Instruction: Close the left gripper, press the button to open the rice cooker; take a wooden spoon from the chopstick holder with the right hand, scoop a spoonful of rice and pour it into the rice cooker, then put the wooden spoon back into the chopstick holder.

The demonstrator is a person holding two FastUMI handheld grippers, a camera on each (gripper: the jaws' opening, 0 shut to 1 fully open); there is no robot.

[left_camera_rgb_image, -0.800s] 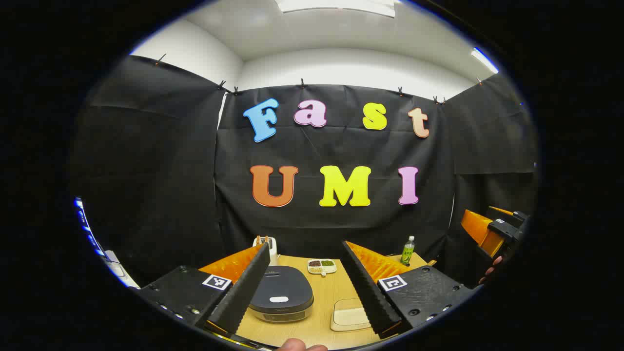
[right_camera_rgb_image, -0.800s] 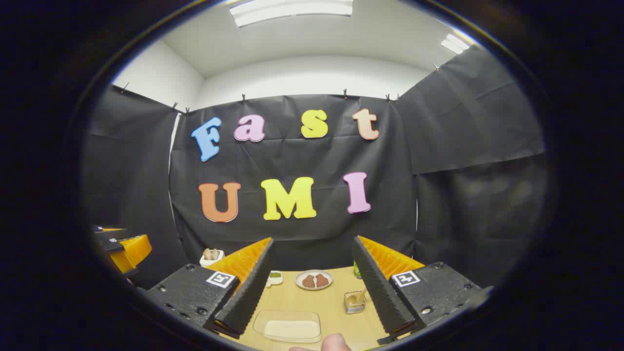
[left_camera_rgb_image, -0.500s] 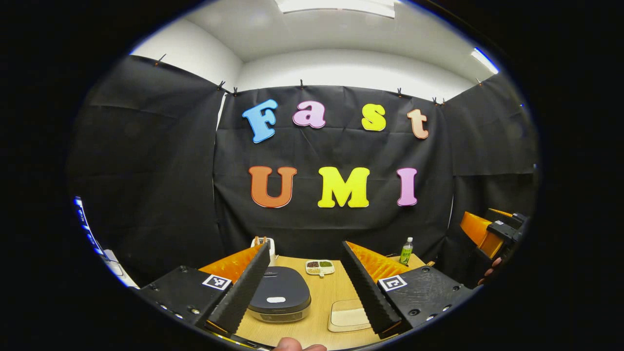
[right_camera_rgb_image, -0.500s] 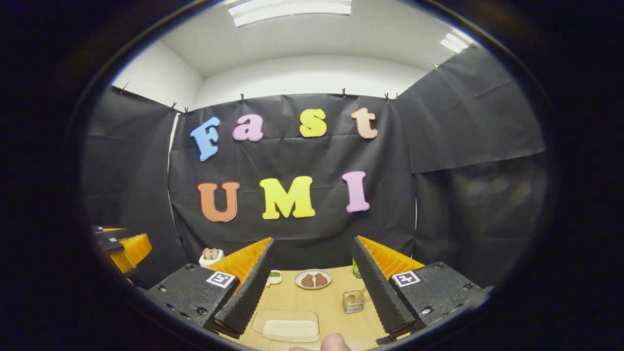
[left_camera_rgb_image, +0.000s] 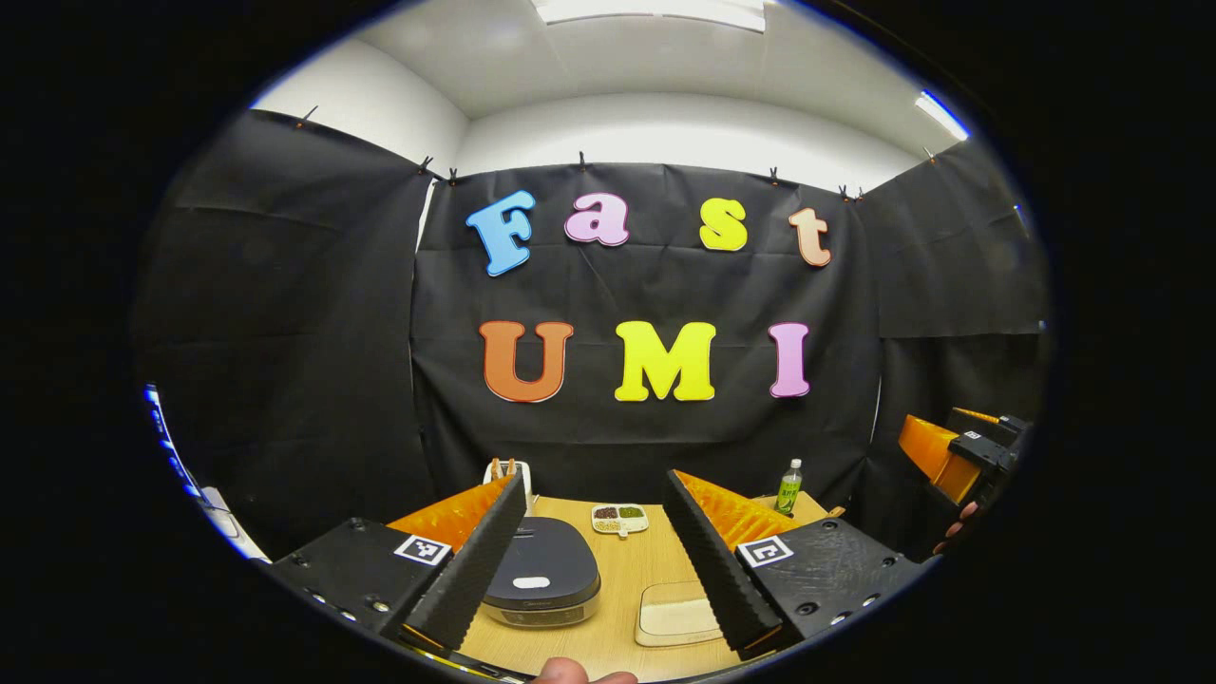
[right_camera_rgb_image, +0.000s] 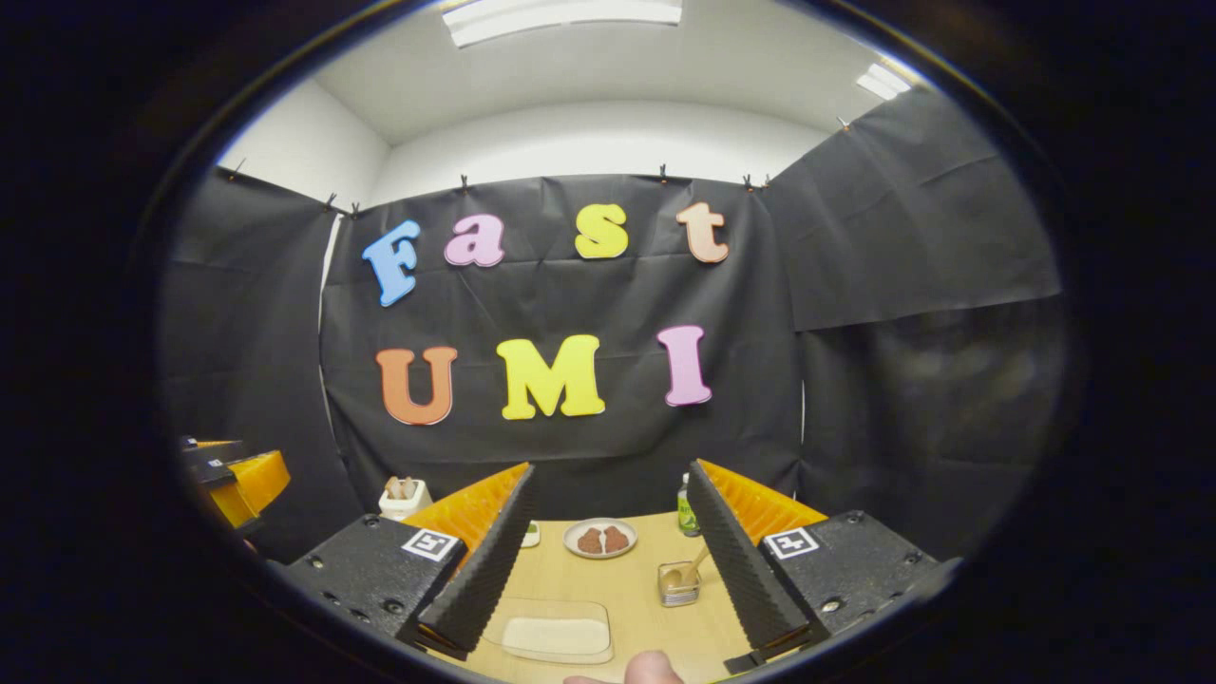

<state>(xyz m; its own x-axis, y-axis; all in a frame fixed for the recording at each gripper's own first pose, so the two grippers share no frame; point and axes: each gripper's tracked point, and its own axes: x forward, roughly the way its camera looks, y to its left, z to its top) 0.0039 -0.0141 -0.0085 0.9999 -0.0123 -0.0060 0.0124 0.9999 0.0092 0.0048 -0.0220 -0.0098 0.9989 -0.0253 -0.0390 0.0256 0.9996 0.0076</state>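
both views have slid back a touch over the last moment, so the table reads slightly farther off — no approach has begun. nearest, the left gripper hangs with its jaws spread wide and nothing between them; it must still clench before the press. the right gripper is likewise released and empty. just beyond the left fingers the rice cooker sits lid down, its button untouched, with the shallow rice tray beside it. farther back, the chopstick holder with the wooden spoon leaning in it stands near the right finger — the lid probably comes first.
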